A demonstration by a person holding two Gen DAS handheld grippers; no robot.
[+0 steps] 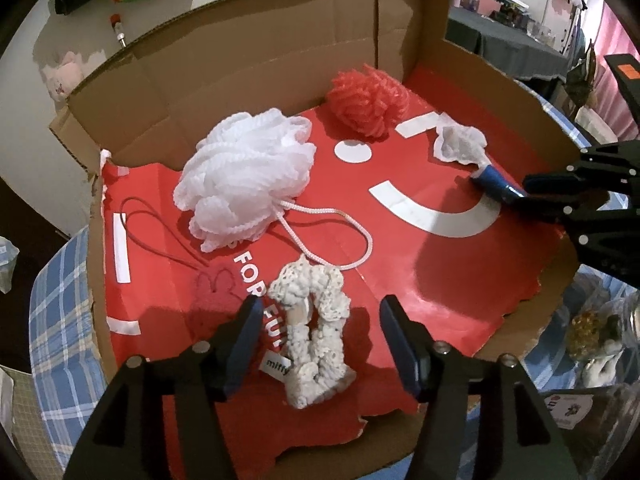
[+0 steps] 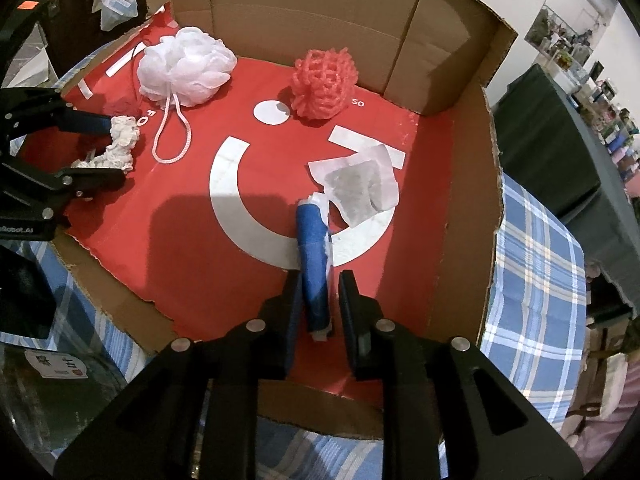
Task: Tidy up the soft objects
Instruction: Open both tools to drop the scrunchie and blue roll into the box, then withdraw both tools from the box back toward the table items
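The left tongs stand spread over the cream crocheted scrunchie, which lies flat on the red floor of the cardboard box between the two fingers, with a gap on either side, so nothing is pinched. A small white "miffy" tag sticks out beside it. Just beyond the scrunchie sits the white mesh bath pouf, its white cord loop trailing toward the scrunchie. The red mesh pouf rests farther back, near the box's rear wall.

The right tongs are nearly pressed together around the blue rolled cloth, which lies on the box floor along the line of the fingers; a narrow gap shows on the right side, and I cannot tell whether the left finger touches it. At the roll's far end lies a crumpled white gauzy pouch, touching it.

The box sits on a surface covered with a blue plaid cloth
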